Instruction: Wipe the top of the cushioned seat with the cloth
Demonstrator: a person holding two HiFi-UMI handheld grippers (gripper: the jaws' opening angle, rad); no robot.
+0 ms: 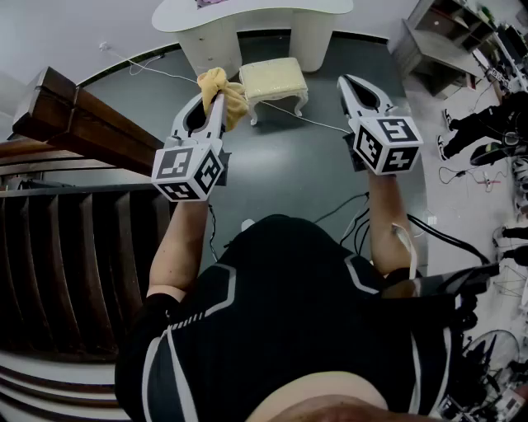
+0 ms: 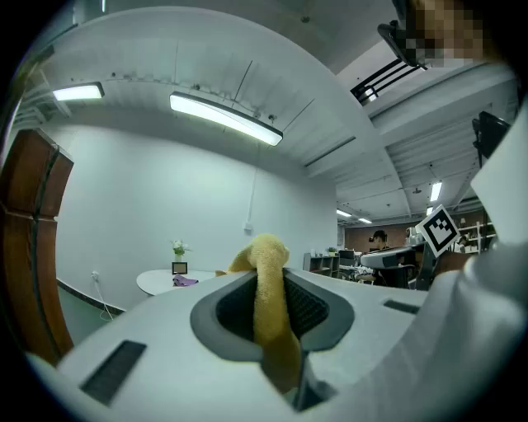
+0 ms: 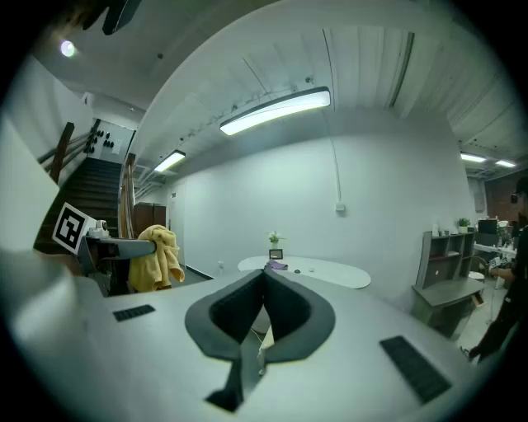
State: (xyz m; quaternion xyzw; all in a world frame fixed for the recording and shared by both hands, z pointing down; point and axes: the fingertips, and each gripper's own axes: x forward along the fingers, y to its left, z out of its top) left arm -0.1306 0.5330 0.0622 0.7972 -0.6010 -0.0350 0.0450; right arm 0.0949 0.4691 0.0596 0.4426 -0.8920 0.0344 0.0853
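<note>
The cream cushioned seat (image 1: 272, 80) stands on the grey floor in front of me, just before a white table. My left gripper (image 1: 216, 89) is held up in the air, shut on a yellow cloth (image 1: 224, 92) that bunches past its tips, left of the seat. In the left gripper view the cloth (image 2: 269, 305) hangs down between the closed jaws of the left gripper (image 2: 266, 268). My right gripper (image 1: 351, 81) hovers right of the seat, shut with nothing in it. In the right gripper view its tips (image 3: 264, 274) meet, and the cloth (image 3: 162, 260) shows at the left.
A white oval table (image 1: 247, 12) stands behind the seat. A wooden stair rail (image 1: 74, 115) and dark steps fill the left. Cables (image 1: 318, 124) run over the floor. Grey shelves (image 1: 429, 37) and a person's legs (image 1: 474, 132) are at the right.
</note>
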